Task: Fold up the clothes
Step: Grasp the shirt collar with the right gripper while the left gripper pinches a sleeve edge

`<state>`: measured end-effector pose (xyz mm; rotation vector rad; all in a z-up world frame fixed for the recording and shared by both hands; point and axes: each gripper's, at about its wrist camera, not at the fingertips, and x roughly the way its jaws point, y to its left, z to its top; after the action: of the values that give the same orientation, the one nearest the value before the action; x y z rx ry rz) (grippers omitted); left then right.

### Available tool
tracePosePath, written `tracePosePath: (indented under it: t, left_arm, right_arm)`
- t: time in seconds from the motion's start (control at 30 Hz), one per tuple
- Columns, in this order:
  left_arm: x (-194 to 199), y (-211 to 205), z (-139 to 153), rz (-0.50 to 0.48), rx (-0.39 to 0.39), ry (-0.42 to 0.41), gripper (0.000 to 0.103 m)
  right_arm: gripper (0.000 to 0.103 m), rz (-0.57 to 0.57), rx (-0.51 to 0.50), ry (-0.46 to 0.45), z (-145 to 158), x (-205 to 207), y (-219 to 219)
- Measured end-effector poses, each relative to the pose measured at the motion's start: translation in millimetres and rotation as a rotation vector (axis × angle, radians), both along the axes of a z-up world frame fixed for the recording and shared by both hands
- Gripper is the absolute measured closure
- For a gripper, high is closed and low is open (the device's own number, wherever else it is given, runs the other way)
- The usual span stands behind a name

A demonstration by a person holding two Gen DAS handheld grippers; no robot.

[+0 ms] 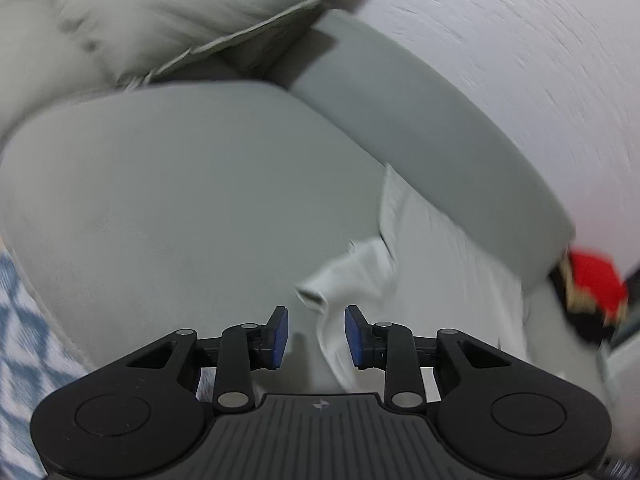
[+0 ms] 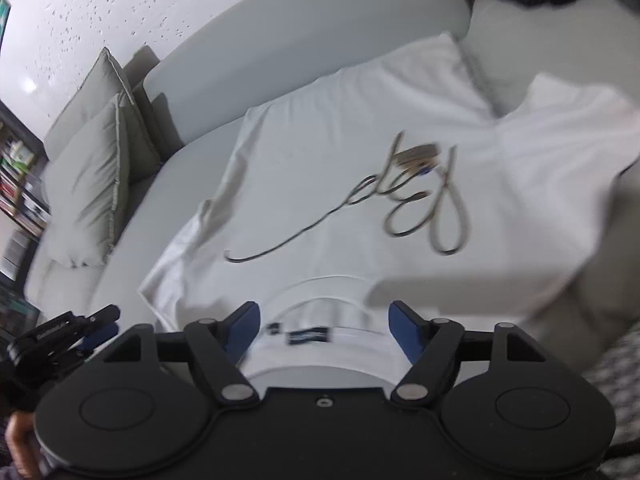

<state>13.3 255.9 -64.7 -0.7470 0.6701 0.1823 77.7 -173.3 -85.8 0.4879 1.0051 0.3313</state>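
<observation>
A white T-shirt (image 2: pixel 360 152) with a dark handwritten print lies spread face up on the grey sofa seat (image 2: pixel 132 280). Its collar and neck label (image 2: pixel 308 336) sit between the wide-apart blue pads of my right gripper (image 2: pixel 326 332), which is open and touches nothing. In the left wrist view a crumpled white sleeve end (image 1: pixel 340 280) of the shirt lies on the seat (image 1: pixel 180 200). A strip of it runs through the gap of my left gripper (image 1: pixel 318 336), whose pads stand slightly apart and do not press on it. The left gripper (image 2: pixel 106 322) also shows at the shirt's left edge.
Two grey cushions (image 2: pixel 92 184) lean at the sofa's left end under the curved backrest (image 2: pixel 300 32). A red and black item (image 1: pixel 592 288) lies at the far right of the sofa. A bookshelf (image 2: pixel 20 184) stands left; a blue and white patterned rug (image 1: pixel 20 340) covers the floor.
</observation>
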Motion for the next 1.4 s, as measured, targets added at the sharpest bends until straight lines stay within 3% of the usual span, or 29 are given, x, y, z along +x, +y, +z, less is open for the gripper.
tracePosePath:
  t: [0.1,0.2,0.47,0.63,0.7,0.73,0.8,0.9,0.97,1.0,1.03,1.1,1.17,1.23,1.27,1.4]
  left_arm:
    - [19,26,-26,0.031,-0.231,0.010,0.075]
    - [33,35,-50,0.015,-0.395,0.037,0.075]
    - [56,43,-79,-0.047,-0.615,-0.038,0.076]
    - [79,49,-92,-0.070,-0.699,0.006,0.075]
    - [84,54,-100,-0.032,-0.749,0.058,0.087]
    - [83,57,-102,-0.004,-0.768,0.065,0.099]
    - [79,58,-98,0.042,-0.729,0.063,0.103]
    - [70,45,-55,0.055,-0.416,0.024,0.103]
    - [58,13,-8,0.039,-0.055,-0.053,0.103]
    - [51,-12,14,-0.004,0.166,-0.102,0.103]
    - [45,-36,29,-0.062,0.339,-0.131,0.103]
    - [43,-65,34,-0.180,0.498,-0.092,0.100]
    - [45,-69,23,-0.218,0.524,0.009,0.090]
    - [43,-45,5,-0.187,0.376,0.101,0.089]
    - [42,-31,-4,-0.156,0.281,0.135,0.084]
    - [27,19,-18,-0.023,-0.010,0.112,0.070]
  right_arm:
    - [0.032,-0.029,0.088,0.067,-13,12,5]
    - [0.030,-0.051,0.093,0.092,-22,16,8]
    - [0.028,-0.068,0.096,0.097,-33,20,6]
    - [0.026,-0.053,0.070,0.081,-33,19,11]
    - [0.026,-0.047,0.060,0.075,-33,19,12]
    - [0.026,-0.046,0.060,0.073,-33,18,12]
    - [0.026,-0.043,0.060,0.069,-34,18,12]
    - [0.026,-0.043,0.066,0.069,-34,18,12]
    - [0.026,-0.037,0.063,0.068,-35,18,11]
    - [0.026,-0.033,0.062,0.067,-35,18,11]
    - [0.026,-0.029,0.061,0.066,-35,18,10]
    - [0.026,-0.024,0.064,0.065,-35,18,8]
    - [0.026,-0.029,0.078,0.071,-36,19,6]
    - [0.026,-0.034,0.093,0.078,-36,19,3]
    - [0.026,-0.036,0.099,0.078,-36,19,2]
    - [0.025,-0.033,0.106,0.077,-36,18,2]
